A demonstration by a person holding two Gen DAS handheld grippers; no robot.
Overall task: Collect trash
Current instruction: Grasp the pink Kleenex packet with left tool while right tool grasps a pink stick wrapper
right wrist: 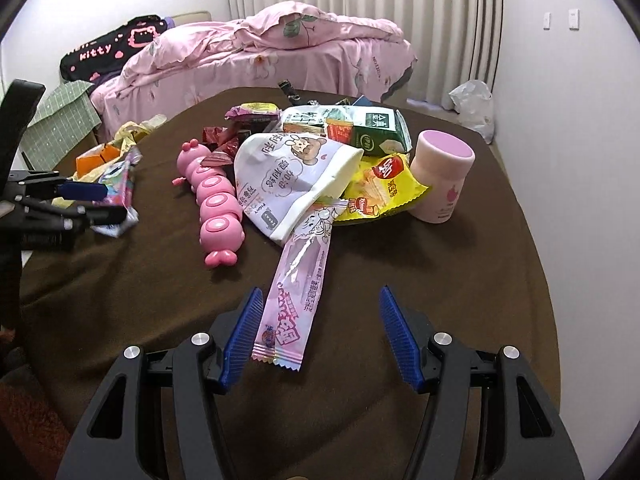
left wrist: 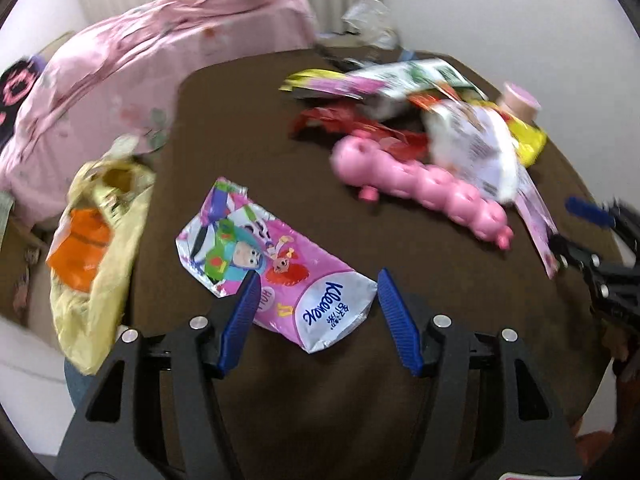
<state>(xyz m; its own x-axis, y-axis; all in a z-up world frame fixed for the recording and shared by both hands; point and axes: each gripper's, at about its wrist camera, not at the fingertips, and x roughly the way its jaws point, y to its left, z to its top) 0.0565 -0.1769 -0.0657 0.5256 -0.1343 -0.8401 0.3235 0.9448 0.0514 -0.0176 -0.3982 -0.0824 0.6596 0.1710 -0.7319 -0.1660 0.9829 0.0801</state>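
Observation:
A flattened Kleenex tissue pack (left wrist: 276,268) with cartoon print lies on the brown table (left wrist: 248,128), its near end between the tips of my open left gripper (left wrist: 316,286). My open right gripper (right wrist: 320,304) hovers over the near end of a long pink wrapper (right wrist: 298,284). Behind that wrapper lies a heap: a white pouch (right wrist: 288,176), a yellow snack bag (right wrist: 380,188), a green carton (right wrist: 360,128) and red wrappers (right wrist: 218,148). The left gripper shows at the left edge of the right wrist view (right wrist: 96,200), by the tissue pack (right wrist: 118,188).
A pink caterpillar toy (right wrist: 212,196) lies left of the heap. A pink jar (right wrist: 442,174) stands at its right. A yellow bag (left wrist: 96,248) with an orange item hangs at the table's left edge. A bed with pink bedding (right wrist: 260,52) is behind the table.

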